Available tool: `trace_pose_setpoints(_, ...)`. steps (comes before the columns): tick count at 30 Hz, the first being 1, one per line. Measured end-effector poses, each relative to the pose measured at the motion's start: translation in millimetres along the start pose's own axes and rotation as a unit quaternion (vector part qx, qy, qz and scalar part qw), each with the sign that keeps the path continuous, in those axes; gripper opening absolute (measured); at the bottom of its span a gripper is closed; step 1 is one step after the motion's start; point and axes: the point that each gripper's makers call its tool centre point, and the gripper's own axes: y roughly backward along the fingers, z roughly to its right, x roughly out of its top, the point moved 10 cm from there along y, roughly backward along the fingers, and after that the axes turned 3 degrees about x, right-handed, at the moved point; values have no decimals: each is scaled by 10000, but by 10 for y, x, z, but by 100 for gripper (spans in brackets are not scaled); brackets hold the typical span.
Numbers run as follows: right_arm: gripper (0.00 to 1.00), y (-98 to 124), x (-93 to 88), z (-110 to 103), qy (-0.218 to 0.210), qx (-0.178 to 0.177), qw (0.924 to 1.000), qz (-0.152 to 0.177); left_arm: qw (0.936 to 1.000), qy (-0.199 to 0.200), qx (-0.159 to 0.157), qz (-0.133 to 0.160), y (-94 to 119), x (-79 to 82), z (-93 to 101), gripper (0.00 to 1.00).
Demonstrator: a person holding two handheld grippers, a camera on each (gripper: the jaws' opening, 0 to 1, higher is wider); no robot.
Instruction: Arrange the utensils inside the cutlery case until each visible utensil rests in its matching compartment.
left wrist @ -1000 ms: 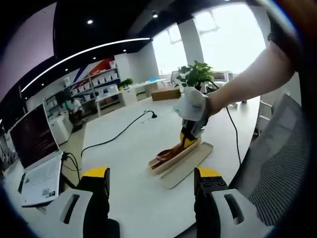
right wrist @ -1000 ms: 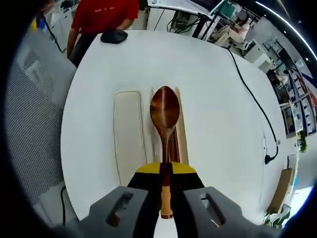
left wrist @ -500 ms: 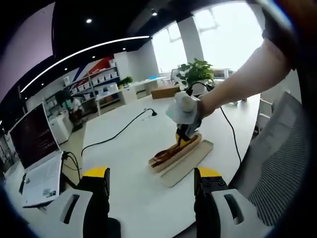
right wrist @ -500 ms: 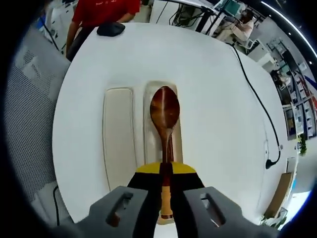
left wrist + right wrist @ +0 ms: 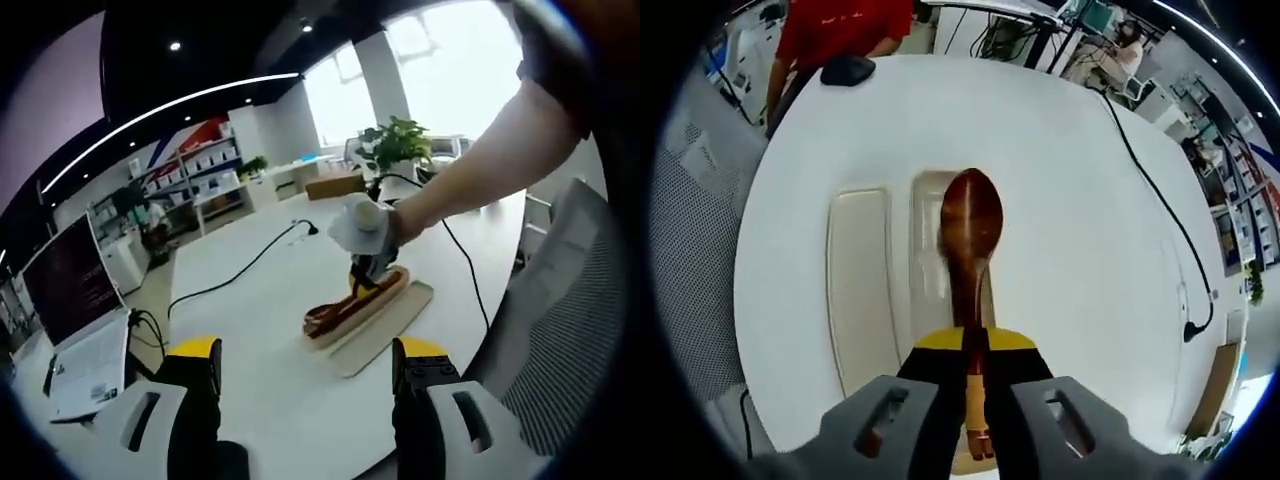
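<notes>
A dark wooden spoon [image 5: 972, 215] points away from me, and my right gripper [image 5: 975, 345] is shut on its handle. The spoon's bowl hangs over the far end of the pale cutlery case tray [image 5: 925, 265]. The flat case lid [image 5: 858, 290] lies beside the tray on its left. In the left gripper view a gloved hand holds the right gripper [image 5: 364, 272] down at the case [image 5: 385, 298], with the spoon [image 5: 330, 316] lying along it. My left gripper [image 5: 307, 352] stands open over the table's near edge, well short of the case.
The round white table [image 5: 1070, 180] carries a black cable [image 5: 1155, 215] and a black mouse [image 5: 845, 68] at the far edge, where a person in a red shirt [image 5: 840, 22] stands. A laptop [image 5: 75, 320] sits left; a mesh chair [image 5: 570, 330] stands right.
My right gripper has carried the spoon a little to the right across the case and farther along it, so the bowl now reaches past the tray's far end. The left gripper has stayed put.
</notes>
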Motion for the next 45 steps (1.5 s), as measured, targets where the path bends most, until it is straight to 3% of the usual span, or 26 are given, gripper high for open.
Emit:
trace_pose_setpoints(16,2,-72,-63,29,-62,-51,10000,39,9999,-115,24,-31,34,-12,3,71)
trace_pose_setpoints(20,2,-98,-78,60,-314,22,9994,120,9999,-122,28,-65,40,-17,12,71)
trace_pose_setpoints(32,3,-98,-67,96,-201,-72,9996,171,9998,-174,-5,-61,39,6,27,71)
trace_pose_setpoints(38,4,-10,-19,58,-365,-73,9989,298,9999,-130,-23,45,37,32,11,72)
trace_pose_setpoints(42,9,78,-31,-16,-350,-75,9989,303,9994,-282,-111,-157,1,9,31,72)
trace_pose_setpoints(45,8,170,-33,-23,-436,-150,9982,373,9995,-262,-124,-122,-7,16,29,72)
